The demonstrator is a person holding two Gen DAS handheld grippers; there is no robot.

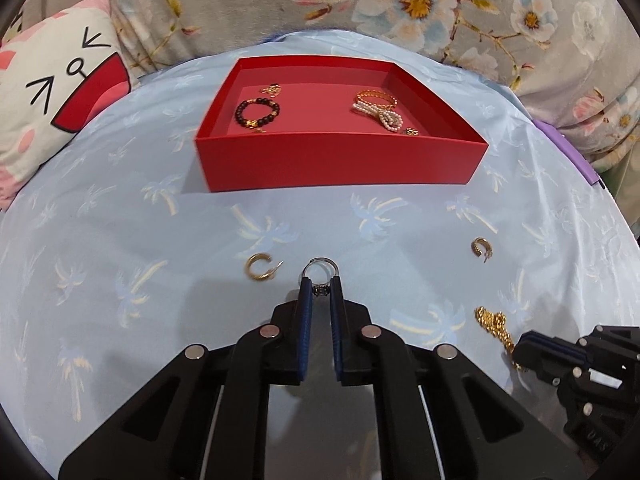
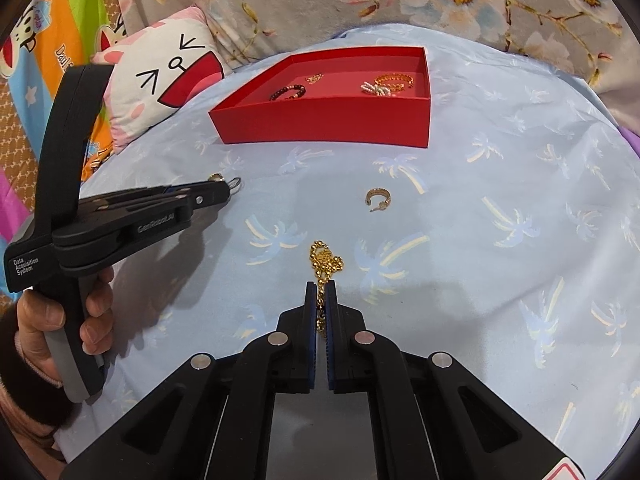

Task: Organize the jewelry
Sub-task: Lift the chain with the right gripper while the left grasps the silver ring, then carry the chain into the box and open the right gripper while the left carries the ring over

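My left gripper (image 1: 320,280) is shut on a silver ring (image 1: 320,267), held just above the blue cloth; it also shows in the right wrist view (image 2: 229,192) with the ring (image 2: 235,182) at its tip. My right gripper (image 2: 320,286) is shut on a gold chain (image 2: 326,260) that trails onto the cloth; the chain (image 1: 494,326) shows in the left wrist view too. A red tray (image 1: 340,160) ahead holds a dark bead bracelet (image 1: 257,114), a pearl bracelet (image 1: 380,114) and a gold bangle (image 1: 376,98). Gold hoop earrings (image 1: 260,266) (image 1: 480,247) lie on the cloth.
A cat-face pillow (image 1: 60,80) lies at the left. A floral quilt (image 1: 360,0) rises behind the tray. A purple object (image 1: 568,152) sits at the cloth's right edge. A small gold charm (image 1: 272,89) and another (image 1: 412,131) lie in the tray.
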